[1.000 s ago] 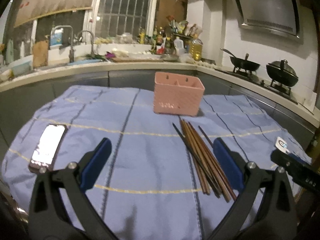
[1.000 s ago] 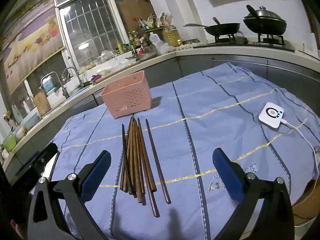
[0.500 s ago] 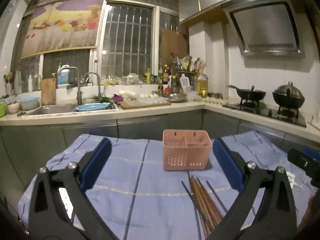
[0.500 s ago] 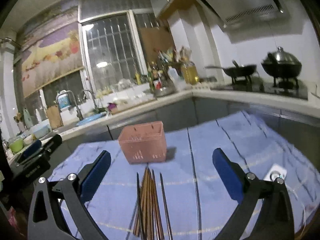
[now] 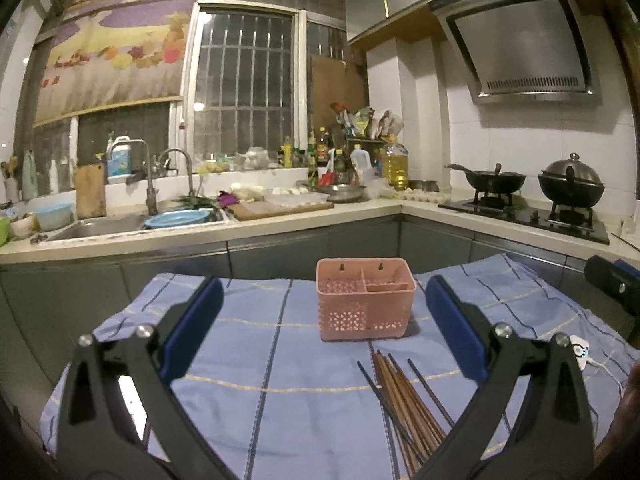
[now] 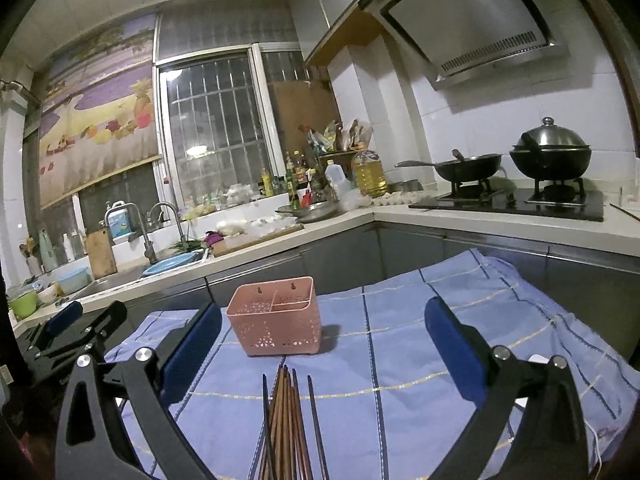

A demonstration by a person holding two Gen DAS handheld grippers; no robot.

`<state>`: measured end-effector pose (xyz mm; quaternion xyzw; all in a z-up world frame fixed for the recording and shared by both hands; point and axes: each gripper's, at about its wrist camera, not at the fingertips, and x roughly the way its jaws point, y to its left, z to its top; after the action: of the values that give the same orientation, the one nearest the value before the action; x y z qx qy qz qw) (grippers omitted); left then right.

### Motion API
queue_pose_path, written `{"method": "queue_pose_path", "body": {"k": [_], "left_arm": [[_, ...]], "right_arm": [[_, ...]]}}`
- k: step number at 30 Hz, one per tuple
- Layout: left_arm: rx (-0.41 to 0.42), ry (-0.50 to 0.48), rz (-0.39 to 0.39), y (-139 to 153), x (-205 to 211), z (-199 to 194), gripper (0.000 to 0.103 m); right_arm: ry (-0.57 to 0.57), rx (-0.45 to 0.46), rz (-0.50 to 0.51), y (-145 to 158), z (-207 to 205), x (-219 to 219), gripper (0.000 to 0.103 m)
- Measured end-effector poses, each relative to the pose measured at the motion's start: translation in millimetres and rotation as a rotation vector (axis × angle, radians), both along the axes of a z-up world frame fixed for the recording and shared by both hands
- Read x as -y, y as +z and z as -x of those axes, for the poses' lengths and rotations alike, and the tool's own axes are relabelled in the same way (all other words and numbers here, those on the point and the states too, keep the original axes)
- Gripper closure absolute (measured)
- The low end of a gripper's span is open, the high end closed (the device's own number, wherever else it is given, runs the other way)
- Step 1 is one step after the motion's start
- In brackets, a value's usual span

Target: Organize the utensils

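Both grippers, left gripper (image 5: pixel 322 326) and right gripper (image 6: pixel 322 346), hang wide open, holding nothing. Chopsticks (image 6: pixel 286 420) lie just near of the pink basket (image 6: pixel 276 316), near ends cut off by the frame.

Both wrist views pitched up from 1 s ago: left gripper (image 5: pixel 324 326) and right gripper (image 6: pixel 323 346) now face the pink basket (image 5: pixel 365 305) and the counter behind it, not down at the cloth. Chopsticks (image 5: pixel 404 404) dropped to the frame bottom. Phone (image 5: pixel 130 404) now mostly hidden behind the left finger.
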<state>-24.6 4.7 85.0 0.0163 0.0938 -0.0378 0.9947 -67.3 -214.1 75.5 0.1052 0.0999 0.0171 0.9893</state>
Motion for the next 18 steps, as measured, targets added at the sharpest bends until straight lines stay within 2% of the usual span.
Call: {"method": "queue_pose_path", "body": {"k": [7,18], "left_arm": [[-0.034,0.01,0.023,-5.8,-4.6,-5.4,0.006],[-0.039,0.076,-0.013,-15.7,-2.0,-12.2,0.006]], "right_arm": [[0.007,-0.008,0.003,-5.0,0.5,-0.7,0.003],[0.003,-0.003,0.029,-8.4,1.3,-4.0,0.01]]}}
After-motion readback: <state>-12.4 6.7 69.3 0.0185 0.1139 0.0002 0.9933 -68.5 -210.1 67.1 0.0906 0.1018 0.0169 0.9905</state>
